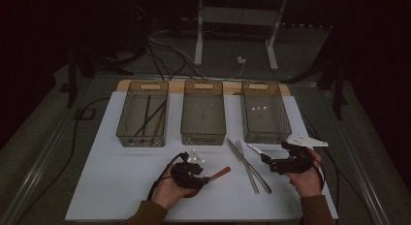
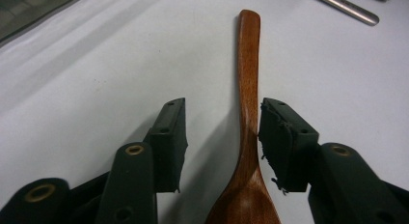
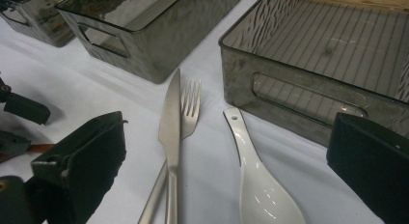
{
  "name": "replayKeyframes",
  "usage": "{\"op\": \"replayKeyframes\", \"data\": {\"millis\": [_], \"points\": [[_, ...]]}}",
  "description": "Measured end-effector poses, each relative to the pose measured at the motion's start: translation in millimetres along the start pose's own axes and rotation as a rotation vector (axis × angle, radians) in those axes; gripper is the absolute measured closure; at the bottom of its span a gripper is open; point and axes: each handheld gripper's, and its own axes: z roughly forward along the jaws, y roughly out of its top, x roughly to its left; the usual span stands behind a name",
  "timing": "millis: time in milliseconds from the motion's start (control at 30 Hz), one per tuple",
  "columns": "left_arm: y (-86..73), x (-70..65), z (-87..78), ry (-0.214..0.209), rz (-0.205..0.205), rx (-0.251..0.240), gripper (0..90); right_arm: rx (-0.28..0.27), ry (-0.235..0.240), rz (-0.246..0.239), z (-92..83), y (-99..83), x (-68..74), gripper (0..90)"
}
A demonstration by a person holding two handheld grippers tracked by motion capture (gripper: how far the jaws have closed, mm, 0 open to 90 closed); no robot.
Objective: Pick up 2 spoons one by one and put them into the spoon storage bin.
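the wooden spoon [image 2: 248, 113] is a warm reddish brown, smooth and glossy, with a slim handle that swells into a broad bowl at the near end. it lies flat on the white surface [image 1: 121, 181], between the jaws of the left gripper [image 2: 223, 137], its handle tip pointing to 12 o'clock in the left gripper view. the right-hand pad [image 2: 282, 142] sits just beside the handle; the other pad stands clearly off it, so the gripper is part spread around the spoon and not yet pinching it. in the high view the handle end [image 1: 220, 173] sticks out toward 2 o'clock from the left gripper [image 1: 191, 172].

the right gripper [image 1: 271, 163] is spread wide with nothing between its jaws, resting low near the surface. ahead of it lie a steel knife [image 3: 171, 132] and a fork [image 3: 189, 110] touching side by side, and a white ceramic spoon [image 3: 255, 180] just to their 3 o'clock side.

three smoky translucent bins stand in a row at the 12 o'clock side of the surface. the left bin [image 1: 142, 137] holds several dark slender sticks, too dim to name. the middle bin [image 1: 203, 136] and the right bin [image 1: 265, 135] show only their ribbed bottoms and small glints of light.
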Motion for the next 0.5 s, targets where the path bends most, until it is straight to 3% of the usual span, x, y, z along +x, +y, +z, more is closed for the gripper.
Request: {"op": "replayKeyframes", "data": {"millis": [500], "points": [[-0.7,-8.0,3.7,-0.009,0.046,0.038,67.6,-0.002,0.002,0.003,-0.2,-0.3,-0.6,0.1]]}}
